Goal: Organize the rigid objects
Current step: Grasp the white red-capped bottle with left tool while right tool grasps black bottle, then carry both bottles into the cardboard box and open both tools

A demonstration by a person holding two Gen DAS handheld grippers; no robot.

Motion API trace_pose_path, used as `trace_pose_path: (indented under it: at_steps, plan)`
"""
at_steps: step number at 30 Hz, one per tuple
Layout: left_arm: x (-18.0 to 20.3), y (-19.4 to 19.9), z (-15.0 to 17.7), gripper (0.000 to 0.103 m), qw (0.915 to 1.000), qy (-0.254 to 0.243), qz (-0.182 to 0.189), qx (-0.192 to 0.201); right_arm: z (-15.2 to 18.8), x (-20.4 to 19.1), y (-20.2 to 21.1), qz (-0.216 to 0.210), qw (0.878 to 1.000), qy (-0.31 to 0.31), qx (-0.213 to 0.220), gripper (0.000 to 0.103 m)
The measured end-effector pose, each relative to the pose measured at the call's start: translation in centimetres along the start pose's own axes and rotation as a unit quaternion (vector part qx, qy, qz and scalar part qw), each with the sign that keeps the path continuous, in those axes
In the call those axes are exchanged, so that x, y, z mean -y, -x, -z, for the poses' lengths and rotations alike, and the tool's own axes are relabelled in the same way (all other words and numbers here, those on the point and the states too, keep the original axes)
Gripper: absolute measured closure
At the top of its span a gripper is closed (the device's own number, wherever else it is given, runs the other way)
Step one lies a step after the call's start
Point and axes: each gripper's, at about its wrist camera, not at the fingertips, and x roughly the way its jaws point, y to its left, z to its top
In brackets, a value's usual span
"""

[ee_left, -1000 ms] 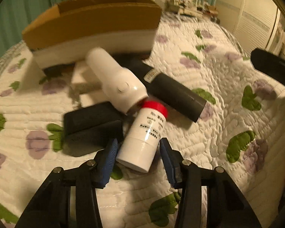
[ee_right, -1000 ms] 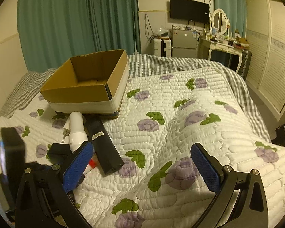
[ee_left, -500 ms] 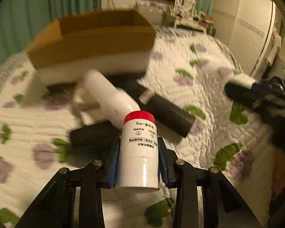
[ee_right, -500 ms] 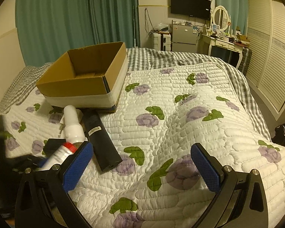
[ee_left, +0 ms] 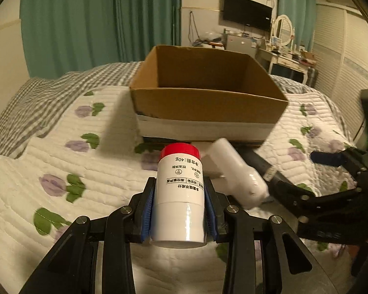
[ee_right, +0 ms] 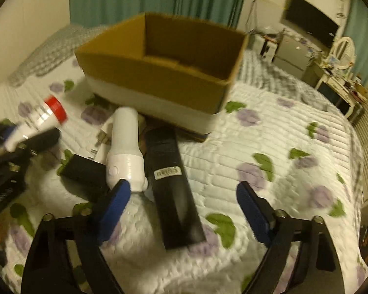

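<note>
While left claw (ee_left: 179, 216) clamps red-capped bottle (ee_left: 179, 196), right claw (ee_right: 181, 208) gapes — white cylinder (ee_right: 125, 152), black bar (ee_right: 174, 186) lie before box (ee_right: 159, 73).

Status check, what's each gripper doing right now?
Left gripper shut on red-capped white bottle, lifted, facing cardboard box. Right gripper open above black rectangular case. Nothing in the way.

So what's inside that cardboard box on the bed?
The cardboard box looks empty: the right wrist view shows only bare brown floor flaps and inner walls. Its near wall hides the front strip of the floor, so something small and flat there would not show.
</note>
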Motion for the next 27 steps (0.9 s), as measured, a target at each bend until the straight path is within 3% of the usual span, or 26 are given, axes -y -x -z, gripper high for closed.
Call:
trace_pose_path:
  at_steps: [8, 11, 20, 27]
  plan:
    - [-1.4, -0.9, 0.2, 0.067, 0.9995, 0.025, 0.003, -0.017, -0.4, 0.3, -3.0, -0.020, 0.999, -0.009, -0.032, 0.043]
    - [-1.4, -1.2, 0.3, 0.067, 0.9995, 0.025, 0.002, -0.020, -0.9, 0.1, -3.7, -0.036, 0.999, -0.019, -0.032, 0.056]
    - [-1.3, -0.2, 0.0, 0.067, 0.9995, 0.028, -0.003, -0.016, -0.2, -0.3, -2.6, -0.039, 0.998, -0.029, -0.026, 0.061]
    - [-0.3, 2.5, -0.8, 0.067, 0.9999, 0.017, -0.001, 0.002, 0.4, 0.0, 2.1, -0.021, 0.999, -0.042, 0.023, 0.061]
